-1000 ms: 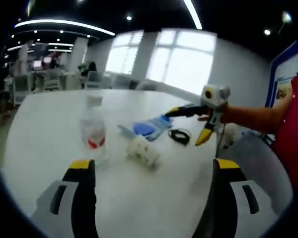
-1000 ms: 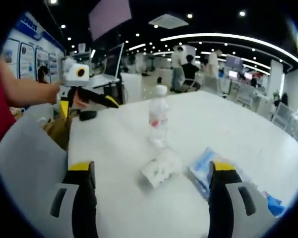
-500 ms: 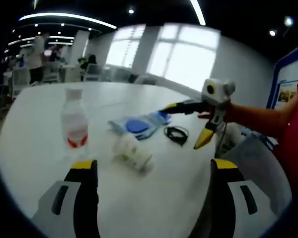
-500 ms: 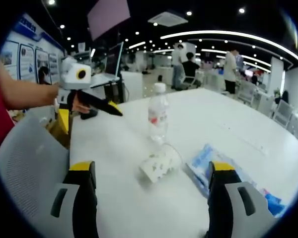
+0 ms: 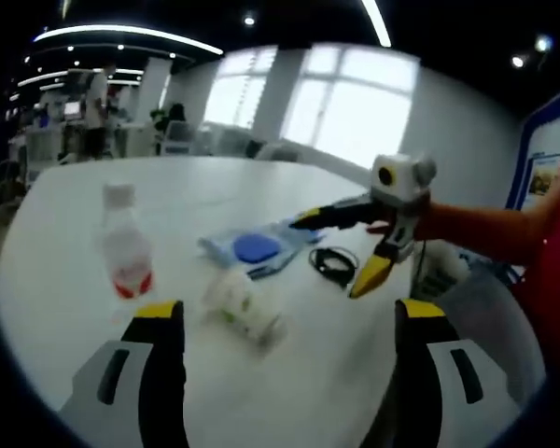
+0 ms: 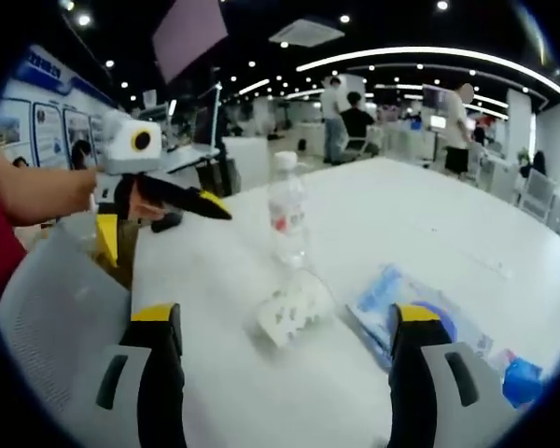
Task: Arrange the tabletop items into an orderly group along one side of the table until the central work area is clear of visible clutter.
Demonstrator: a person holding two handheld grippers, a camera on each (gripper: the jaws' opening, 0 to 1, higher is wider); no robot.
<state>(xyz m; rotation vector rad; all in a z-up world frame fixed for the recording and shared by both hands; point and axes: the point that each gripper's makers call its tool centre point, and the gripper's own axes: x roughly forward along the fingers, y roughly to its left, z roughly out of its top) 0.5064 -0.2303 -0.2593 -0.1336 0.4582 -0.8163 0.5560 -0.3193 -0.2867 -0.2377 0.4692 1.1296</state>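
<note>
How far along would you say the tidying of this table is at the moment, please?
Nothing looks grouped yet: the water bottle, tipped paper cup, blue packet and black cable sit spread mid-table. Both grippers, right and left, are open and hold nothing. All the moving remains.

Surface: white table [image 5: 65, 215] [image 6: 420, 233], smooth and glossy.
Bottle: clear water bottle [image 5: 123, 245] [image 6: 286, 219] with white cap and red label, upright.
Cup: paper cup [image 5: 243, 305] [image 6: 294, 313], tipped on its side, near the bottle.
Packet: blue and clear plastic packet [image 5: 252, 250] [image 6: 420, 313], flat, beside the cup.
Cable: black coiled cable [image 5: 334, 263], just beside the packet, toward the table's edge.
</note>
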